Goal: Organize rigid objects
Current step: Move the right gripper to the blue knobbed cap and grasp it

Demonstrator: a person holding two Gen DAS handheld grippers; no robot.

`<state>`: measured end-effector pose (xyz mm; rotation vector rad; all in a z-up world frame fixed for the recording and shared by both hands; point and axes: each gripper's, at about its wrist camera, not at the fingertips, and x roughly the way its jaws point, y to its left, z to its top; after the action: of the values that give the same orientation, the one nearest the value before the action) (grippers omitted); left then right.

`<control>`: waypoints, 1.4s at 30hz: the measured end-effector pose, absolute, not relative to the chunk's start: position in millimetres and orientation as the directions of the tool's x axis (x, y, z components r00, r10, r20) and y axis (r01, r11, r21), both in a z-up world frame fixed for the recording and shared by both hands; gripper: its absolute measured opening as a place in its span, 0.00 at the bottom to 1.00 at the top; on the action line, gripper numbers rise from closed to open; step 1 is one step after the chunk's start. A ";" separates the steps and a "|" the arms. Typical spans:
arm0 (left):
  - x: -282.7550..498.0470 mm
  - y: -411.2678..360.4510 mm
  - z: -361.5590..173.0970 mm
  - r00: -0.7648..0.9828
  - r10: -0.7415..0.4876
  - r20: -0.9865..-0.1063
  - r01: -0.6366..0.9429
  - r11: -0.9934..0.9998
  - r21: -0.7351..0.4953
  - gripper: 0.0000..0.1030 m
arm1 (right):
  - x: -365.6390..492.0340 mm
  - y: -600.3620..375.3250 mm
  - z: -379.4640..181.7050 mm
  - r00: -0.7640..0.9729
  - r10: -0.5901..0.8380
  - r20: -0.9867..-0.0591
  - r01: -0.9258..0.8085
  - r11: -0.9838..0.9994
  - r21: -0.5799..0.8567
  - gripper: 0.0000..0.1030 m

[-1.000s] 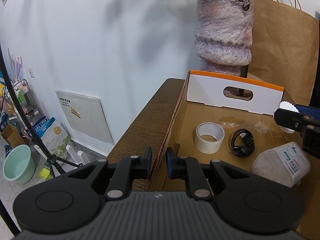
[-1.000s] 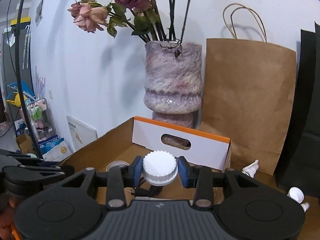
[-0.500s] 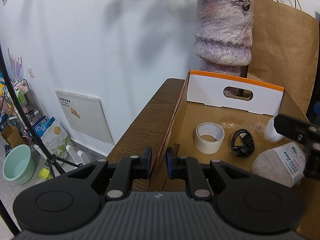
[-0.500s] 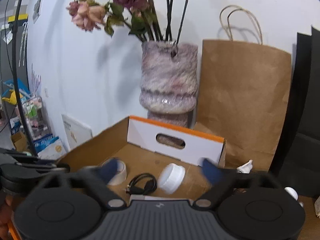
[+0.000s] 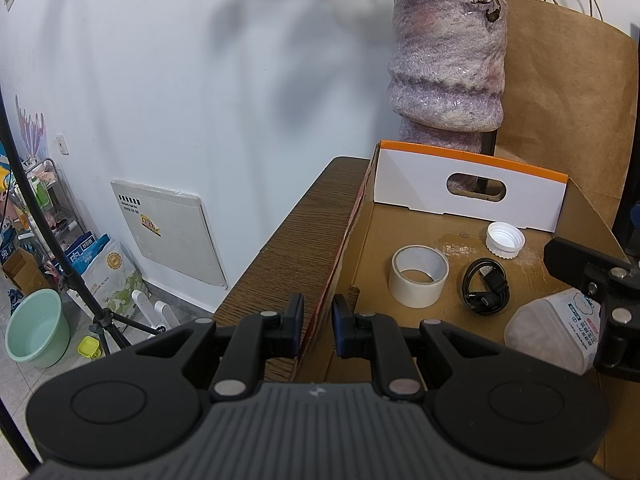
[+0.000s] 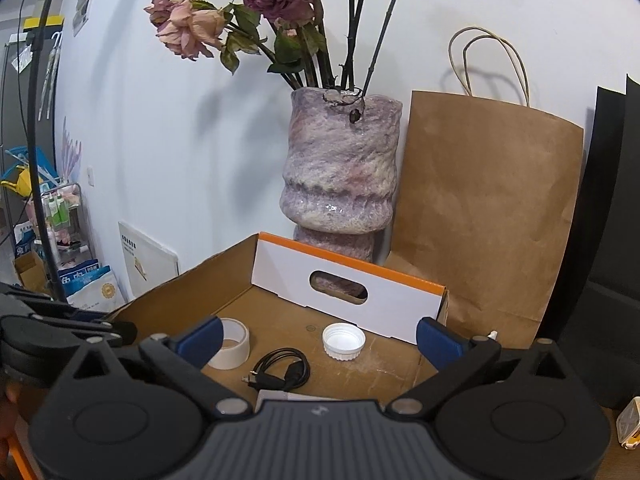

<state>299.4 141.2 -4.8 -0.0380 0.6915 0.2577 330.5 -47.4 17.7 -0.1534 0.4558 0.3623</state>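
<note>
On the wooden table (image 5: 304, 236), against the white wall: open cardboard box (image 5: 400, 216), contents read left to right.
Left gripper (image 5: 316, 322): pads pinched on the box's near left wall; holds the box steady, by my reading.
Tape roll (image 5: 418, 276): white, hollow ring standing on its flat end, left part of the box floor.
Cable (image 5: 486, 286): black, glossy, coiled loosely, just right of the tape.
Bottle cap (image 6: 344, 341): white plastic, ribbed rim, lying open side up near the white handle flap; clear of the cable.
Right gripper (image 6: 318, 334): jaws have just been opening, now spread wide, nothing between the pads; cap lies on the box floor beyond them.
Plastic container (image 5: 554, 332): translucent, rounded, printed label, lying at the near right of the box.
Vase (image 6: 342, 172): mottled mauve glaze, ridged, with dried roses, behind the box; brown paper bag (image 6: 492, 208) beside it.
Risk 1: wide right jaws could clip the box rim or the container when pulling out.
Risk 2: left pinch may crease the thin cardboard wall or drag the box, sliding the cap.
Risk 3: a high sweep might knock the top-heavy vase.
</note>
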 end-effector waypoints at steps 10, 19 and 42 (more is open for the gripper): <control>299.3 141.2 -4.8 0.740 0.223 -0.635 -0.248 0.968 0.051 0.15 | 329.3 -47.0 17.8 0.836 0.307 -0.454 -0.376 0.924 -0.068 1.00; 299.2 141.2 -4.9 0.740 0.223 -0.634 -0.248 0.967 0.051 0.15 | 327.6 -52.4 19.4 0.845 0.316 -0.431 -0.369 0.928 -0.042 1.00; 299.1 141.2 -5.2 0.740 0.225 -0.634 -0.250 0.967 0.051 0.15 | 317.7 -147.5 25.9 0.905 0.149 -0.399 -0.170 0.985 -0.019 1.00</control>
<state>299.1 141.2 -5.2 -0.0382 0.6901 0.2604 317.7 -147.5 25.9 -0.0534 0.4080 0.1647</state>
